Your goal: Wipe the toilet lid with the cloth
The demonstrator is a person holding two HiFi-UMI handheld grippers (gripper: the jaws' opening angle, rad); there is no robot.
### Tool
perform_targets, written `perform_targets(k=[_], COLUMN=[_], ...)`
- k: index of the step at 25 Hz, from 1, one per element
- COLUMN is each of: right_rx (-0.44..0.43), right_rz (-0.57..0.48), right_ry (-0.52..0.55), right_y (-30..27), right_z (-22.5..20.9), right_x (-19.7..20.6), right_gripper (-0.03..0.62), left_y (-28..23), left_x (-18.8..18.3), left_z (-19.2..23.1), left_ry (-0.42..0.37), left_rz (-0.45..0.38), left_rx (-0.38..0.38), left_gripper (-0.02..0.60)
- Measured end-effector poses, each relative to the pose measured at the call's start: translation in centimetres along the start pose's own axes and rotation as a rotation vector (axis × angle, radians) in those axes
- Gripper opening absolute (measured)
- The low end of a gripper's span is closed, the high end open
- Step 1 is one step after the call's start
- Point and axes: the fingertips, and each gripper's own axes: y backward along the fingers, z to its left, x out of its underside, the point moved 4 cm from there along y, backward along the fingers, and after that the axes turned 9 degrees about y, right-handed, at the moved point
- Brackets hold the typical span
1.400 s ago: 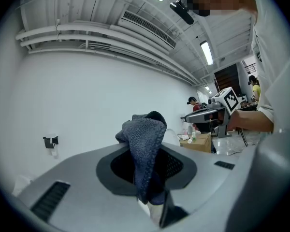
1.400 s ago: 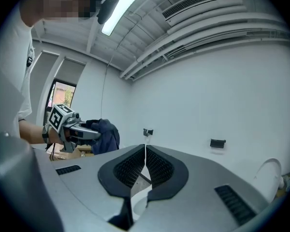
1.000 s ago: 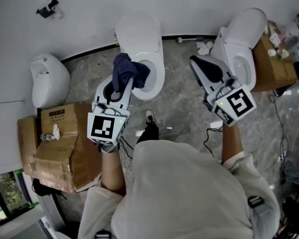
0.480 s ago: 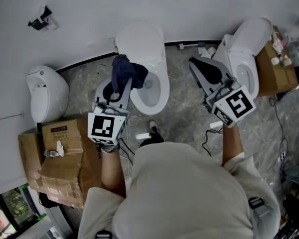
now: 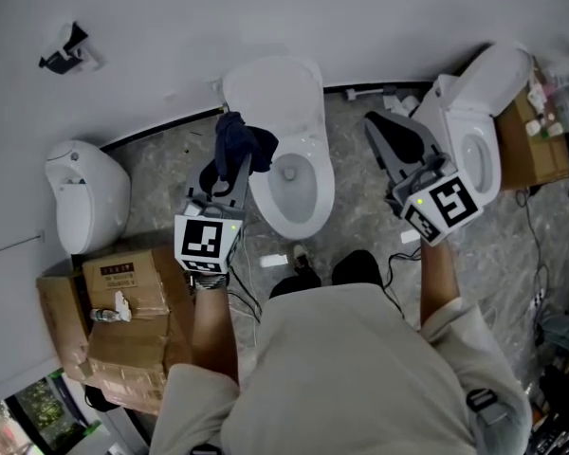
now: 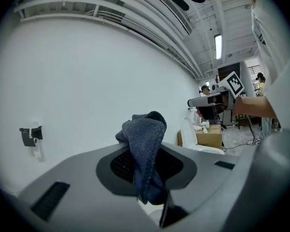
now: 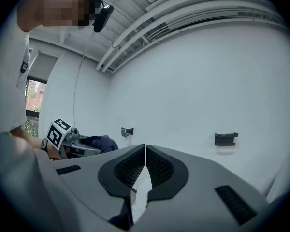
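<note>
A white toilet stands against the wall with its lid point(image 5: 270, 88) raised and its bowl point(image 5: 294, 186) open. In the head view my left gripper point(image 5: 231, 162) hangs at the bowl's left rim, shut on a dark blue cloth point(image 5: 243, 144) that bunches above the jaws. In the left gripper view the cloth point(image 6: 146, 151) is pinched between the pads and droops in front. My right gripper point(image 5: 375, 124) is to the right of the bowl, shut and holding nothing; its pads point(image 7: 145, 153) meet in the right gripper view.
A second white toilet point(image 5: 474, 126) stands at the right beside a cardboard box point(image 5: 529, 150) with bottles. A white fixture point(image 5: 83, 192) and stacked cardboard boxes point(image 5: 123, 311) are at the left. Cables point(image 5: 398, 254) lie on the grey stone floor. Black brackets point(image 7: 226, 138) hang on the wall.
Both grippers have travelled sideways along the wall with the person. The middle toilet now lies between them and its bowl shows fully. The cloth stays in the left jaws.
</note>
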Motion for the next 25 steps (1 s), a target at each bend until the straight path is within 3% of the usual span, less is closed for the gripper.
perform_targets(k=[10,21,25], right_rx=[-0.031,-0.033,-0.041], right_rz=[0.075,0.091,0.138], right_ry=[0.006,-0.038,-0.001], right_y=[-4.9,-9.7,-11.6], right_z=[-1.9,-5.5,-6.2], right_x=[6.9,14.8,17.3], right_gripper=[0.029,0.029,0.029], left_y=[-7.0,-15.7,-18.6], left_x=[4.7,13.4,15.6], left_z=[3.8,9.5,11.3], left_ry=[0.002,0.042,0.066], left_rz=[0.029,0.103,0.126], left_rx=[-0.024,-0.114,-0.143], left_gripper=[0.086,0.087,0.087])
